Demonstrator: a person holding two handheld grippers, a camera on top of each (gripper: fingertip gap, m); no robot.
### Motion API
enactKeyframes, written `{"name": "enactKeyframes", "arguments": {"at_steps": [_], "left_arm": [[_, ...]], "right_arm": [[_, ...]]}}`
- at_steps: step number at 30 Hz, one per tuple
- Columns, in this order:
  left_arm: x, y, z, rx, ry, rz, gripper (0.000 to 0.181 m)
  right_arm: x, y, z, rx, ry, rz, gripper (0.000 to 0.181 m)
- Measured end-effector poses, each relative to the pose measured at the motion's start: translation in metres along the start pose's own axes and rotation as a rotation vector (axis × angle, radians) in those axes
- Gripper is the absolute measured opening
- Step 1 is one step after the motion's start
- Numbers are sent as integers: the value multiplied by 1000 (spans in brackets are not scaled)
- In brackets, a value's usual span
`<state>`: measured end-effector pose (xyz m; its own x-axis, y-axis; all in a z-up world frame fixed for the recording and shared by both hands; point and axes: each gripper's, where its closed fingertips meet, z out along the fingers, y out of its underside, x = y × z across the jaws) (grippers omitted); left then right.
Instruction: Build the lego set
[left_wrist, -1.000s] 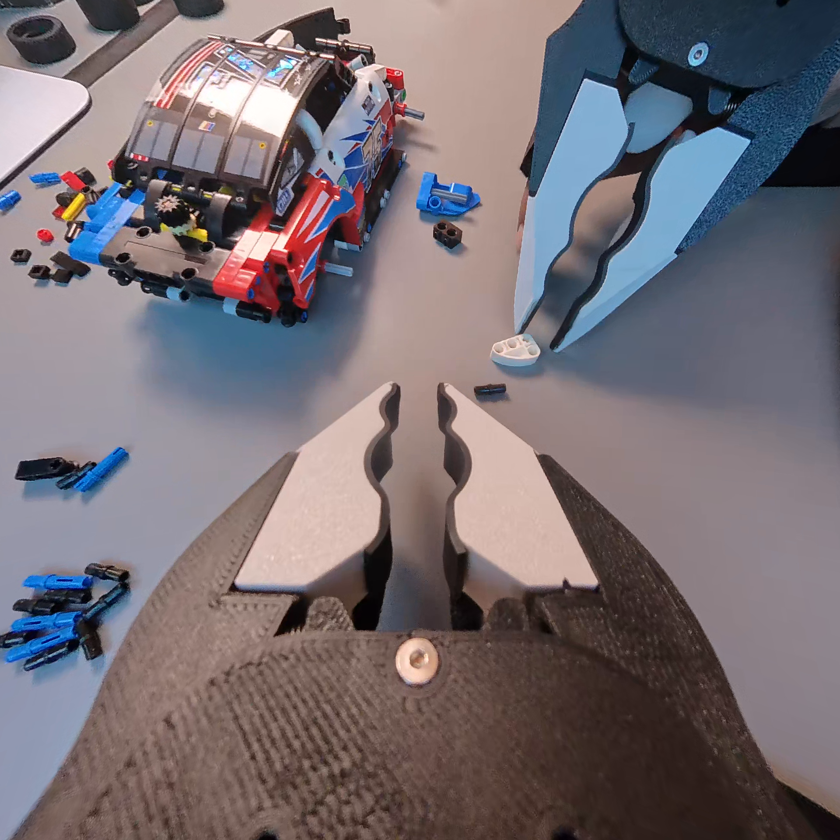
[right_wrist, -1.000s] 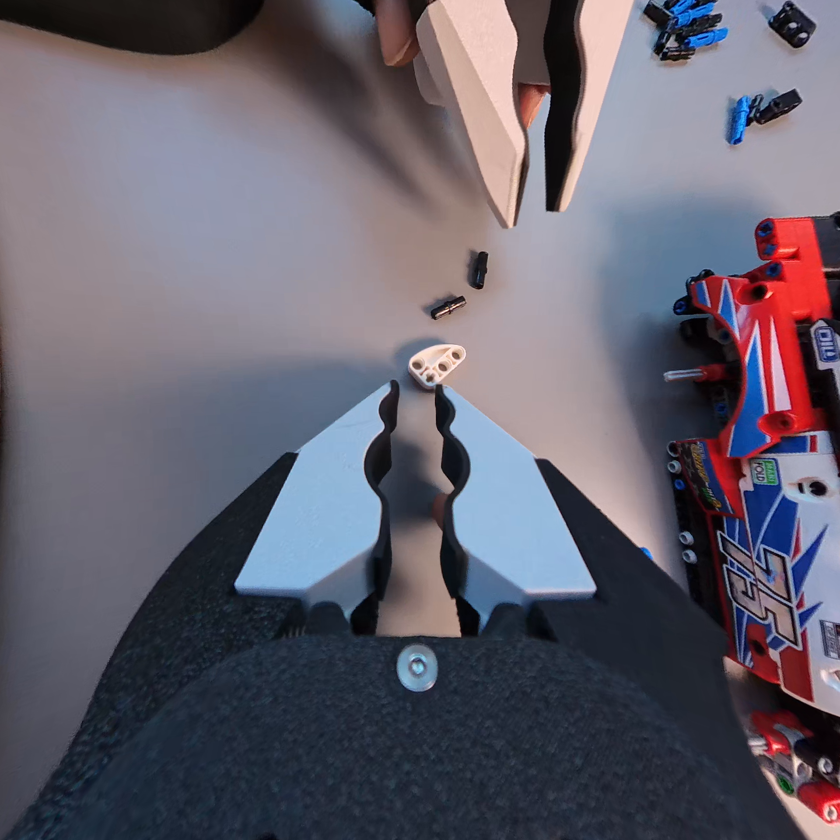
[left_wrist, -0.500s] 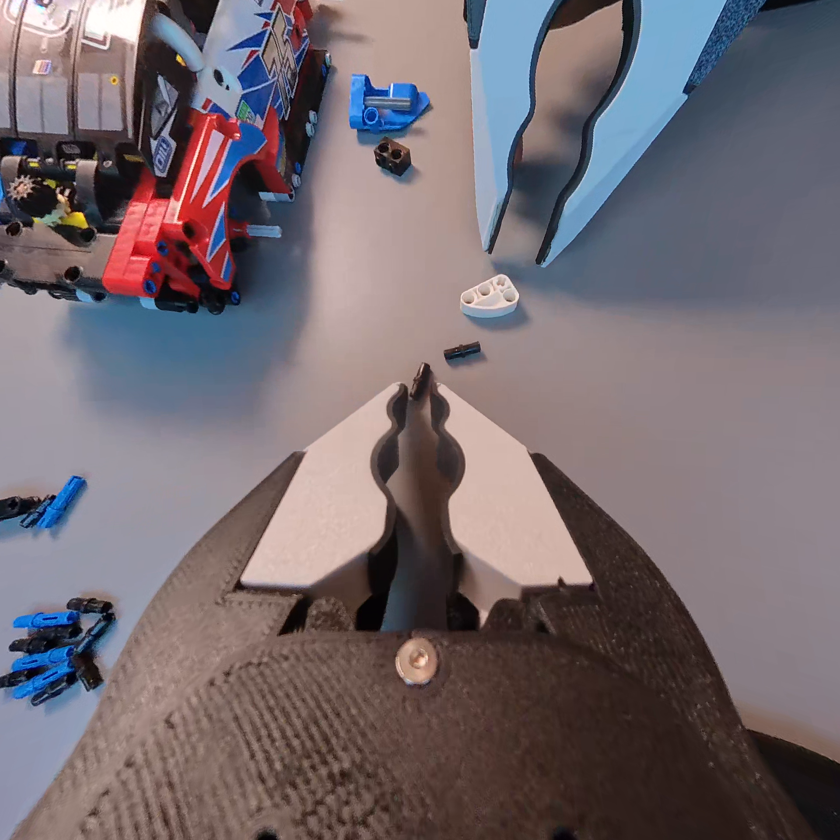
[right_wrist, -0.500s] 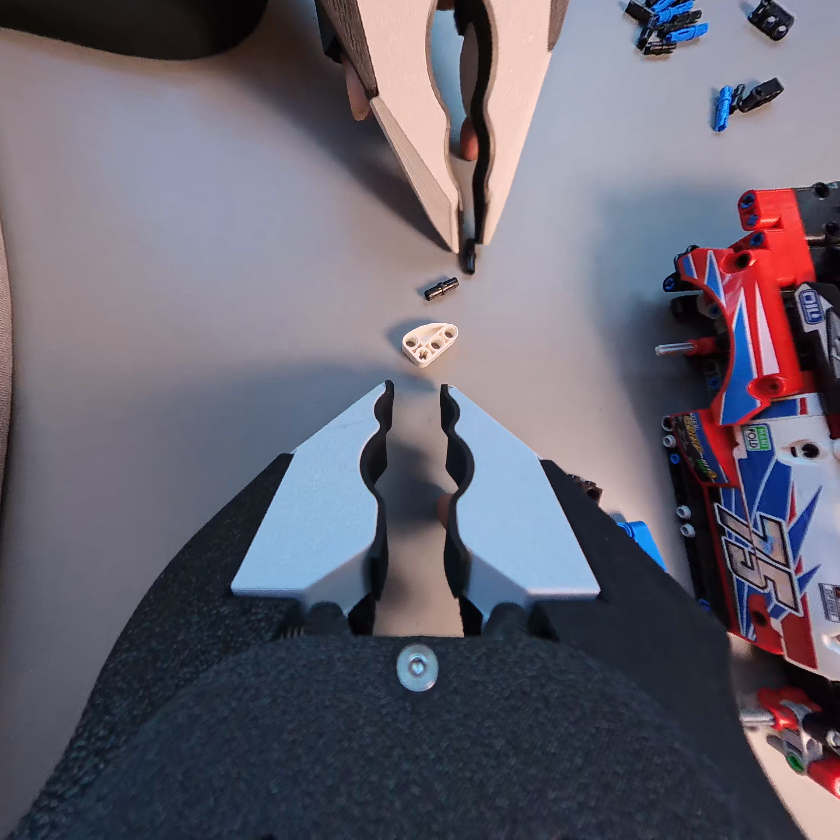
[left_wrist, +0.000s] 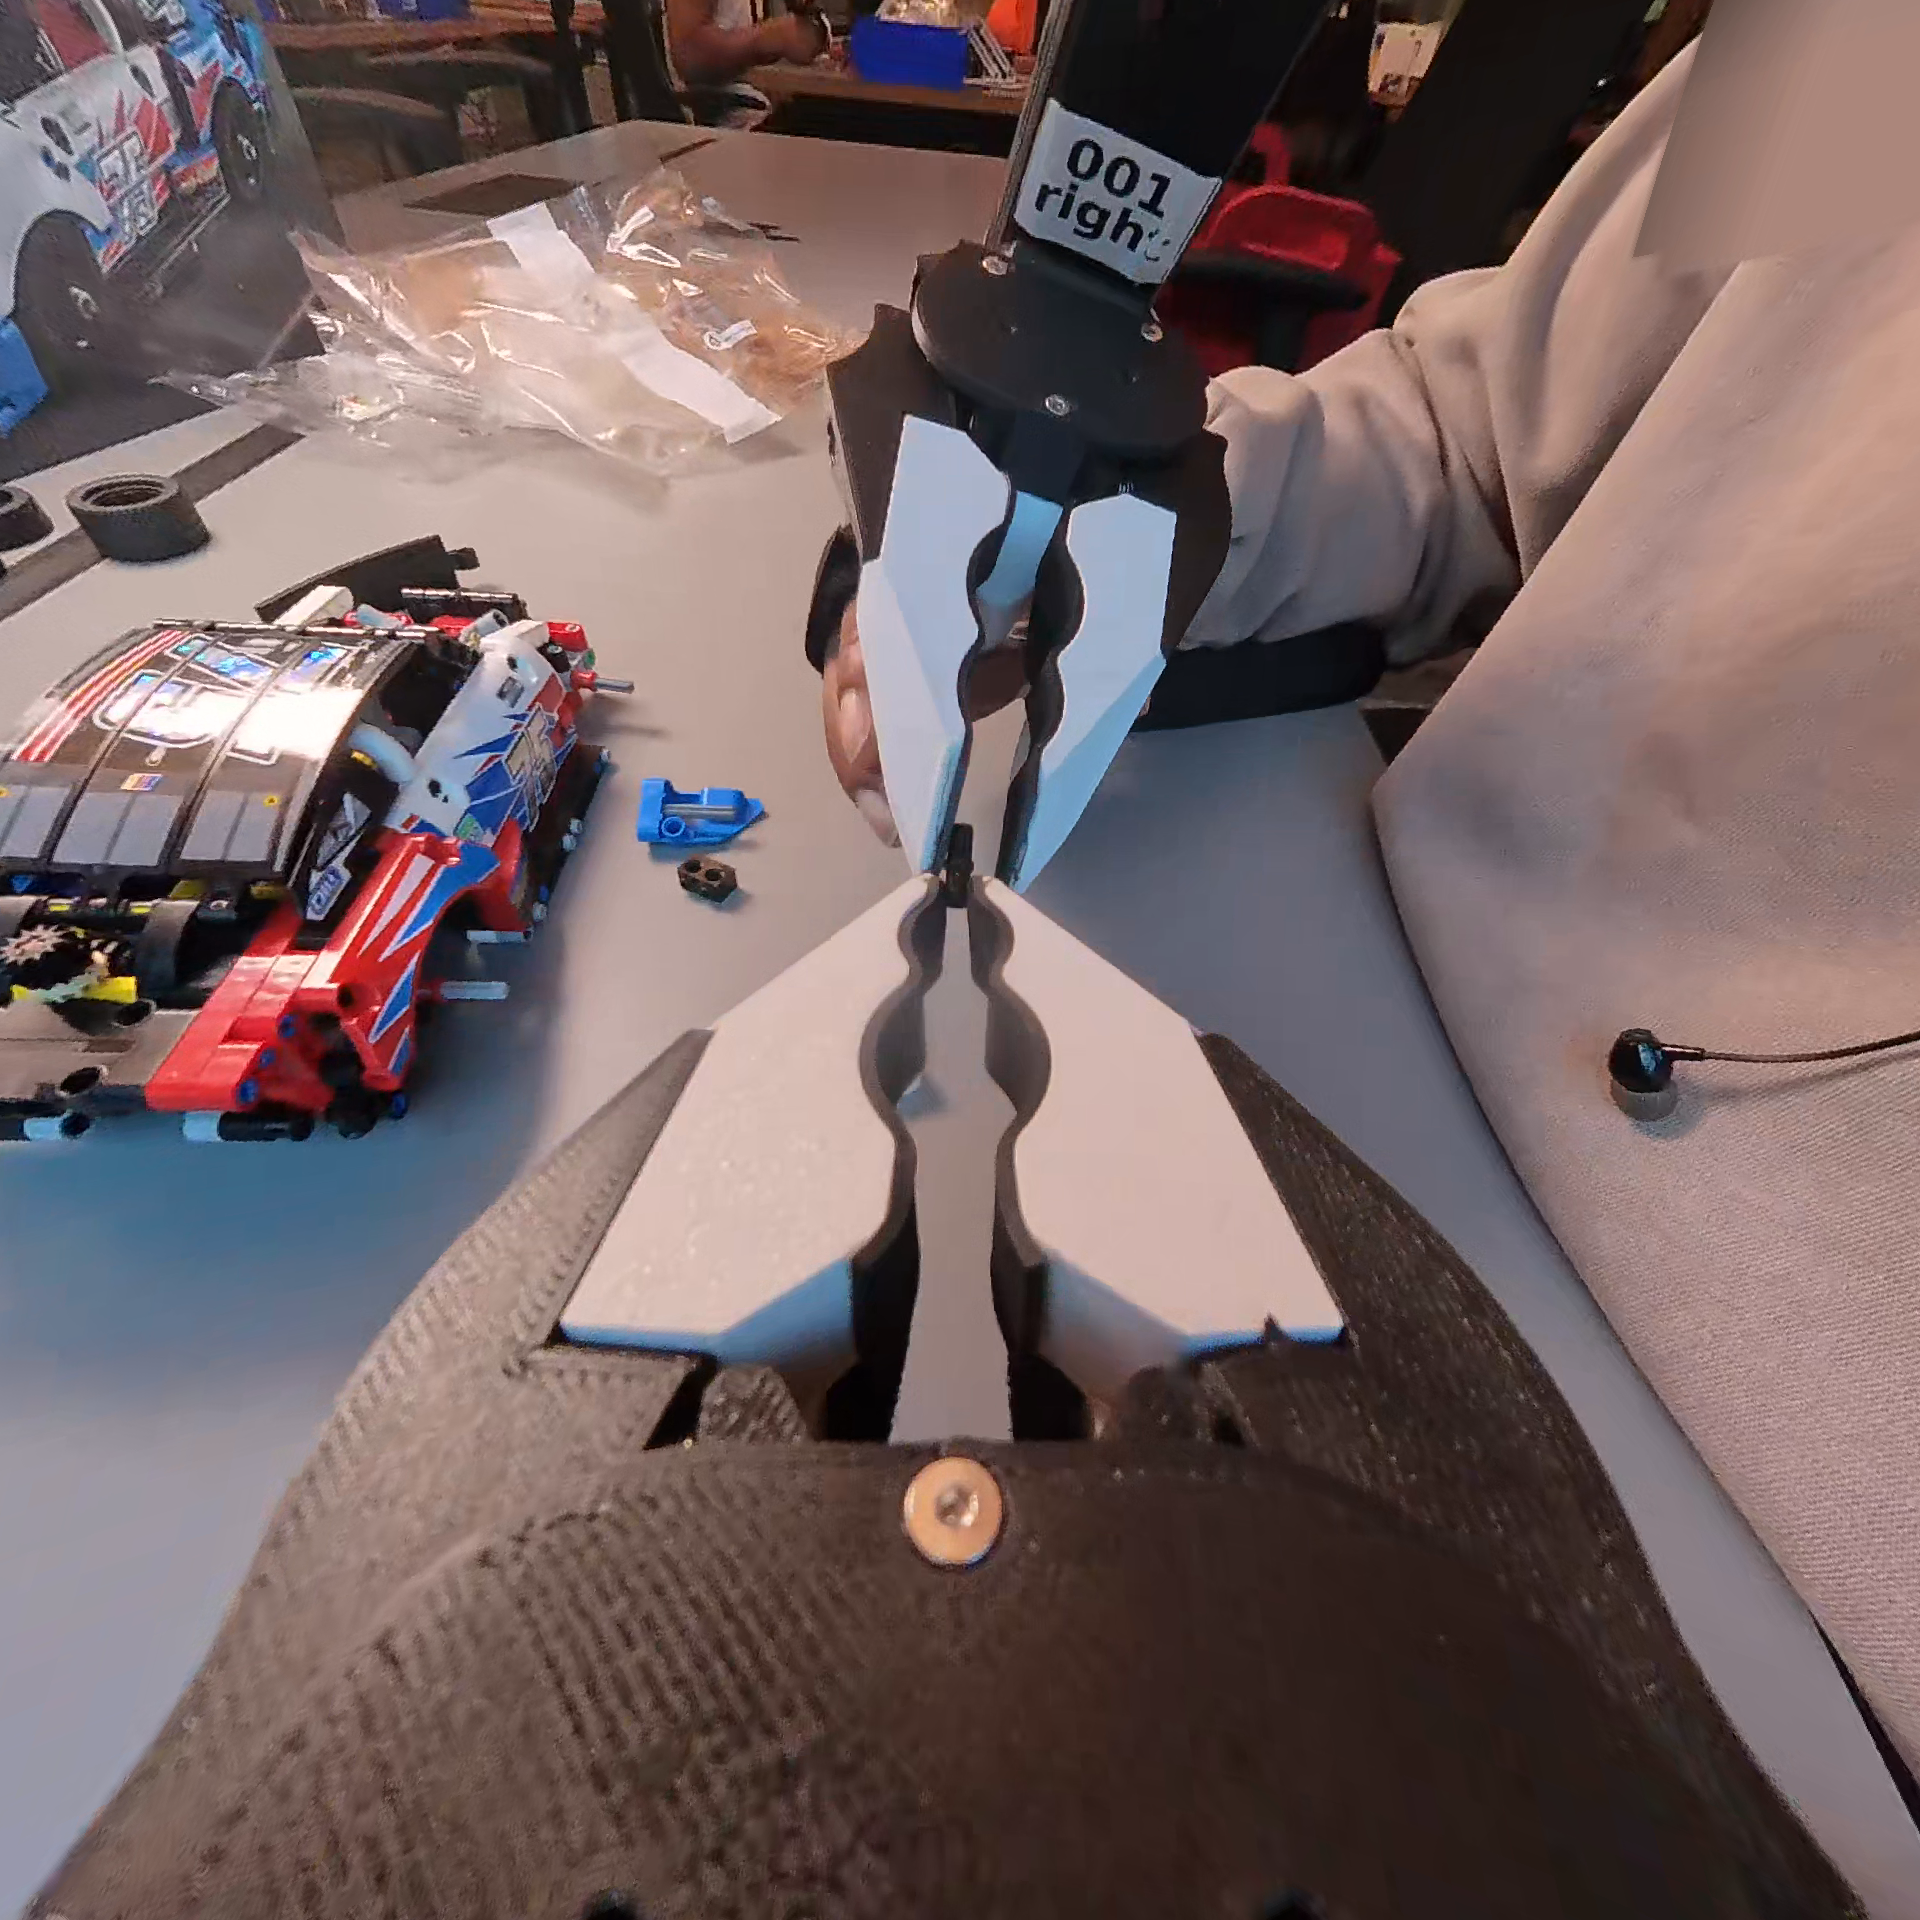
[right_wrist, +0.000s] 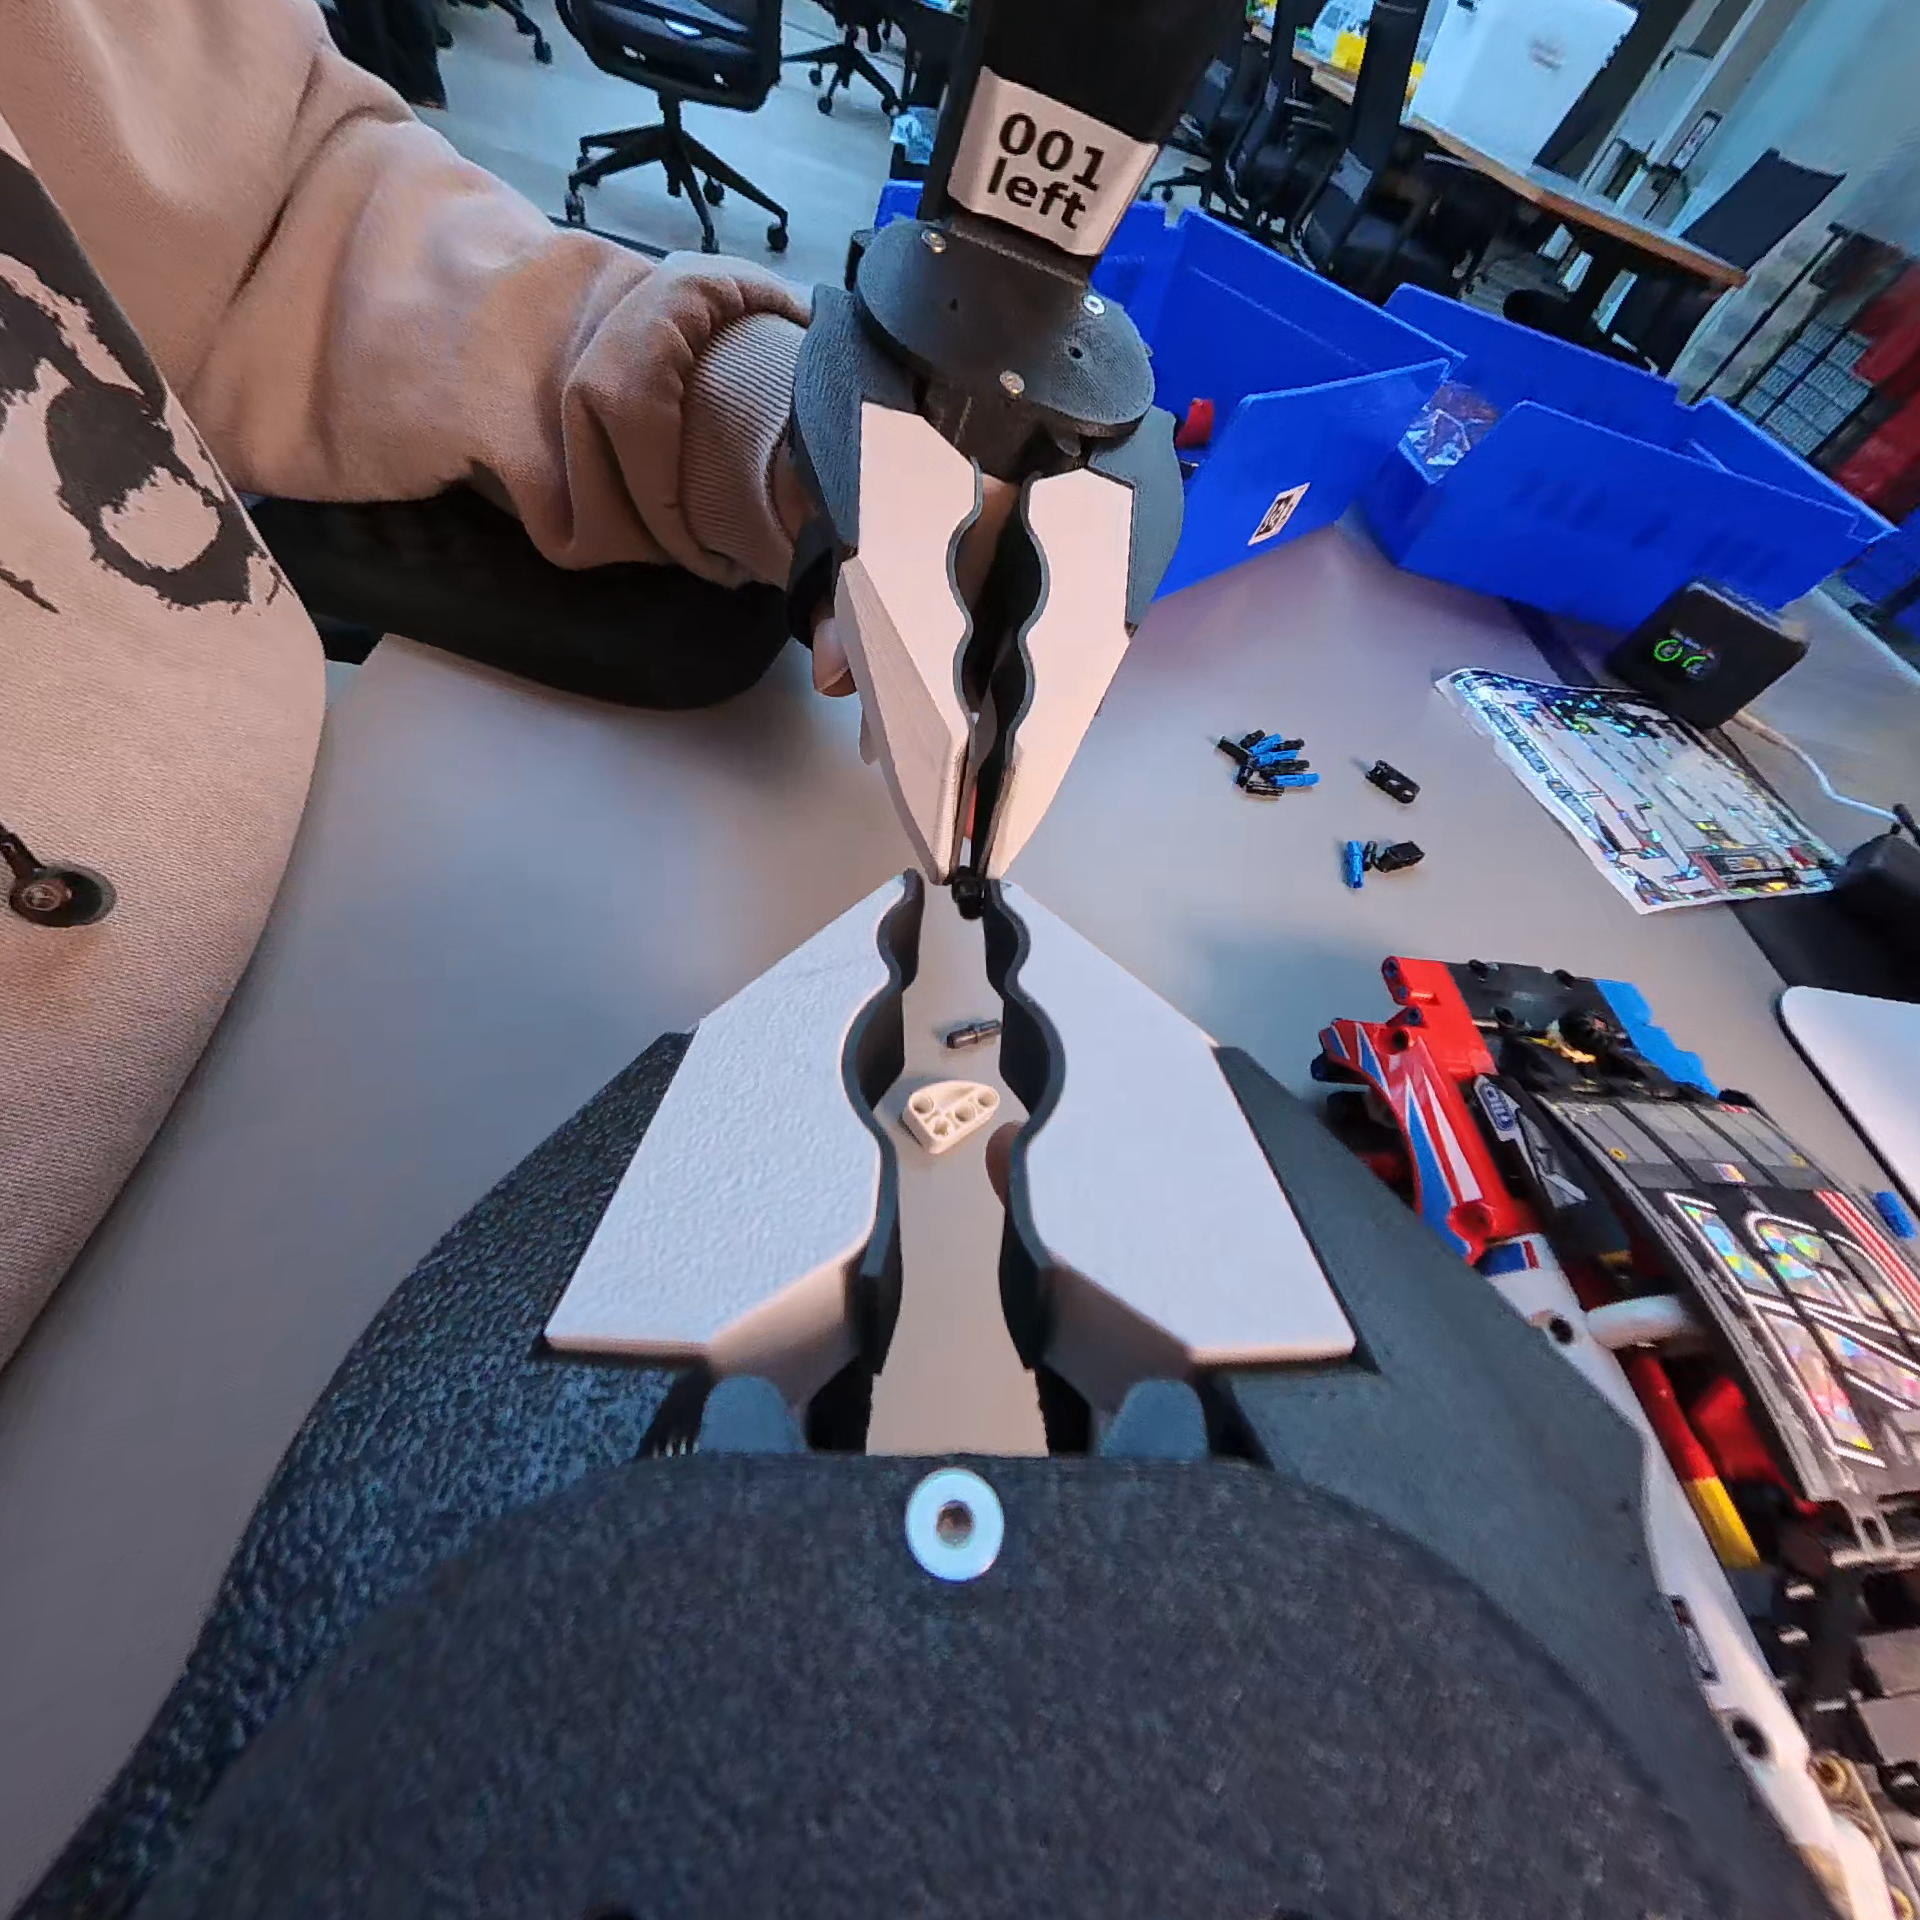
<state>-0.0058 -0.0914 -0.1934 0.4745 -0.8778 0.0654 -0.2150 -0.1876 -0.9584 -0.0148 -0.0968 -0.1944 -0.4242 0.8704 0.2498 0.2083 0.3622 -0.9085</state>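
Two grippers meet tip to tip above the table: the left gripper (left_wrist: 954, 883) pinches a small black pin (left_wrist: 956, 852) at its fingertips, and the right gripper (right_wrist: 961, 883) stands slightly spread around the pin's free end. This looks like a handover. Below lie the white plate (right_wrist: 948, 1114) and a second pin (right_wrist: 971, 1034); the lego car (right_wrist: 1621, 1174) sits to the right gripper's right. Next, the right must close squarely before the left lets go.

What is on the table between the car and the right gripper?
In the left wrist view, a blue piece and a small black connector lie between the car and the right gripper.
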Motion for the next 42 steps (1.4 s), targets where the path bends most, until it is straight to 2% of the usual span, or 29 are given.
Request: {"name": "enactKeyframes", "arguments": {"at_steps": [15,18,21,24,28,31,36,42], "left_arm": [[1,3,3,-10,8,-5,1],[-4,8,5,-30,-12,-13,2],[-14,34,11,-161,-26,-11,35],[-18,55,21,-281,-3,34,46],[-17,67,32,-390,4,90,45],[-18,76,31,-442,-22,124,36],[-21,75,26,-427,-62,104,29],[-24,75,22,-416,-99,94,22]], "right_arm": [[1,3,-4,1,-23,47,3],[4,10,-6,-51,-26,69,2],[-2,34,-14,-232,-109,101,2],[-14,45,-5,-330,-152,139,2],[-18,65,13,-461,-105,155,2],[-14,73,12,-505,-84,173,2],[-5,76,4,-528,-60,202,2],[1,62,-4,-556,-107,193,2]]}}
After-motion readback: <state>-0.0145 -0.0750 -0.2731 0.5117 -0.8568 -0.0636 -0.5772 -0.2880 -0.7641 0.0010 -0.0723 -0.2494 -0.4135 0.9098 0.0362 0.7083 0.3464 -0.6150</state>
